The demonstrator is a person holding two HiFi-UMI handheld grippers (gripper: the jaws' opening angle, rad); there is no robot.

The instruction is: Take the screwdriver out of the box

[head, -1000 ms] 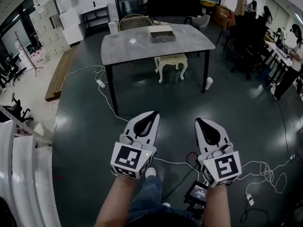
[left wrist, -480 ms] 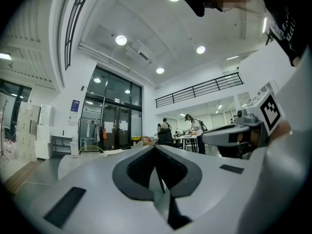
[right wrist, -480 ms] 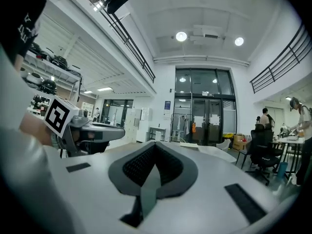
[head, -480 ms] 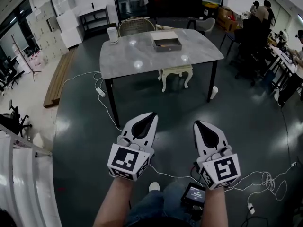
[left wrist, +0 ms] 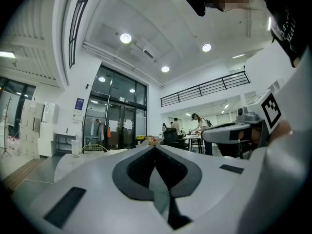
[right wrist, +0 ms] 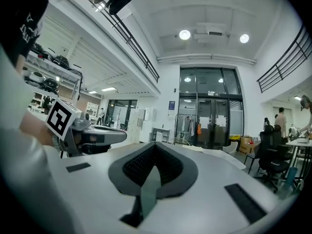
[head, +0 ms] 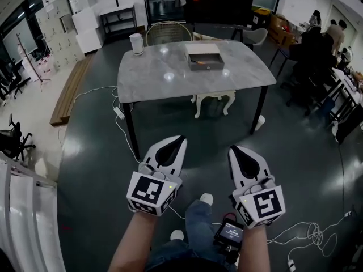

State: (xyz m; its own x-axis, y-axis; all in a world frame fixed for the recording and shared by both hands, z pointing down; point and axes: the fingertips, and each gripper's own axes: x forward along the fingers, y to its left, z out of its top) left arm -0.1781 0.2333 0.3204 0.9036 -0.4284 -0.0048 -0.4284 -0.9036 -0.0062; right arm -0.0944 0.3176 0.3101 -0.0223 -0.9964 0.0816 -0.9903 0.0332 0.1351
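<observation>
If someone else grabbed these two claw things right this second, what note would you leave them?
Left claw: shut, empty, held level.
Right claw: shut, empty, held level beside the left.
Box: open-topped, on the far side of the table, well ahead of both claws.
Screwdriver: probably the small reddish thing inside the box; too small to be sure.
Done: nothing yet.
Left: get to the table, open one claw, grip the screwdriver and lift it out of the box.
</observation>
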